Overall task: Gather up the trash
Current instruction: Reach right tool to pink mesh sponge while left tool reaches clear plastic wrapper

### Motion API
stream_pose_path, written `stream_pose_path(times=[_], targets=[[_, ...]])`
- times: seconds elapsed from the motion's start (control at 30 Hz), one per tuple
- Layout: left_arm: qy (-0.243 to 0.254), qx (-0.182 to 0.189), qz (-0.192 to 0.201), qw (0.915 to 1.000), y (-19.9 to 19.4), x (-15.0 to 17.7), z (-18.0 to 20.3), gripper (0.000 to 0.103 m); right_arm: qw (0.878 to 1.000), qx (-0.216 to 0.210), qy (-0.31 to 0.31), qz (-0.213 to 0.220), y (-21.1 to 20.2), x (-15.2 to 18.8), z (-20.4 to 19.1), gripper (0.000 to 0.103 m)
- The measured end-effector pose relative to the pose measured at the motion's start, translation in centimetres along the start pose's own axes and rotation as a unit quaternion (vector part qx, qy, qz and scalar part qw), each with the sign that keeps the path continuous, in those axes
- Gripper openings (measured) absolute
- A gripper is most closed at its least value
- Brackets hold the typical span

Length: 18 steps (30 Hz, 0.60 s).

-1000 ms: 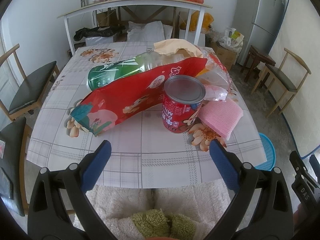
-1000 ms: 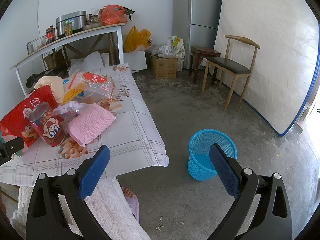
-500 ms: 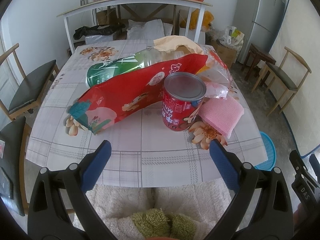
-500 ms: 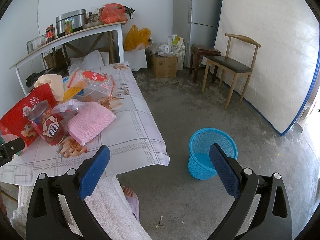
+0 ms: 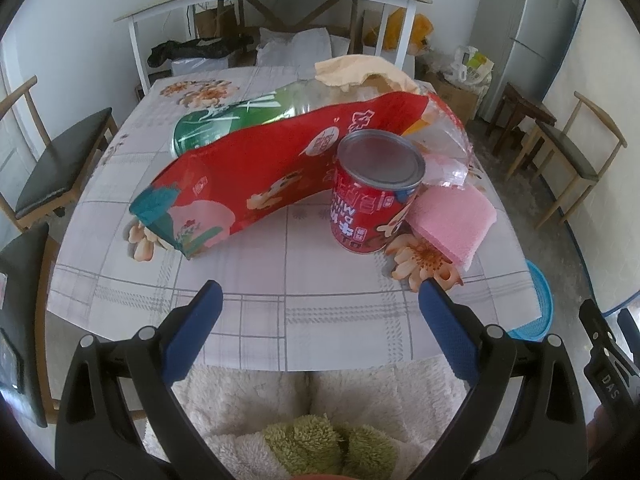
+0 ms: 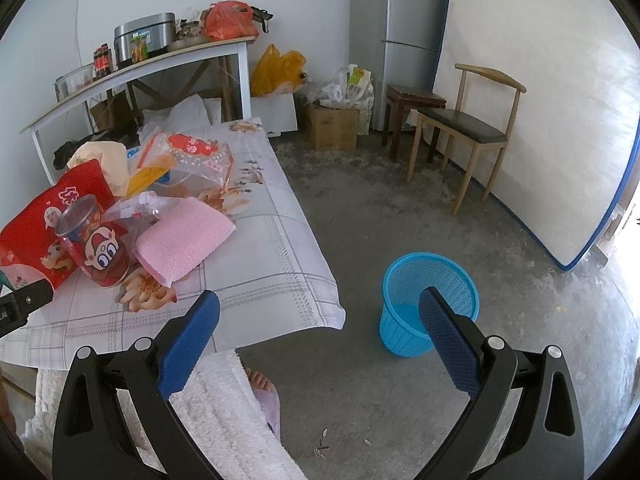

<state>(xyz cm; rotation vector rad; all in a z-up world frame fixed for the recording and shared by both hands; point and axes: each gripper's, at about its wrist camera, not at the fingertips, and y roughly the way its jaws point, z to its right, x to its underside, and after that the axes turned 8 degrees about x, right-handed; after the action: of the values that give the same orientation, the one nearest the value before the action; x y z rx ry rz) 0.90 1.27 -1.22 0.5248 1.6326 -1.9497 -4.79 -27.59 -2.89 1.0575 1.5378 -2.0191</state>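
Observation:
Trash lies piled on the table [image 5: 288,312]: a long red snack bag [image 5: 248,176], a red can [image 5: 372,196] standing upright, a pink foam pad [image 5: 452,220], a green plastic bottle [image 5: 224,120] on its side and clear wrappers [image 5: 448,140]. My left gripper [image 5: 318,300] hangs open over the table's near edge, short of the can and bag. My right gripper [image 6: 320,306] is open above the floor, between the table corner and a blue mesh bin [image 6: 430,302]. In the right wrist view the can [image 6: 94,240] and the pink pad [image 6: 182,240] sit at left.
A wooden chair [image 6: 468,132] and a stool [image 6: 412,108] stand by the fridge [image 6: 400,24]. A white shelf table [image 5: 272,4] with pots is behind. Chairs [image 5: 52,168] flank the left side. A person's fluffy white clothing [image 5: 304,420] is below the left gripper.
The left gripper has drawn slightly nearer to the trash pile and lower over it. The right gripper has barely shifted.

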Motion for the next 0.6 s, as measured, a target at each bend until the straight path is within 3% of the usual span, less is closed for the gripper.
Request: stream_pose_path(times=[0.43, 0.6], targets=[[0.002, 0.008, -0.022, 0.9997, 1.8, 0.0, -0.6, 0.094, 1.0, 0.002, -0.012, -0.018, 1.3, -0.1, -1.2, 0.097], [0.0, 0.028, -0.033, 0.9991, 2.6, -0.3, -0.9, 0.095, 1.0, 0.003, -0.016, -0.021, 1.9, -0.7, -2.0, 0.097]])
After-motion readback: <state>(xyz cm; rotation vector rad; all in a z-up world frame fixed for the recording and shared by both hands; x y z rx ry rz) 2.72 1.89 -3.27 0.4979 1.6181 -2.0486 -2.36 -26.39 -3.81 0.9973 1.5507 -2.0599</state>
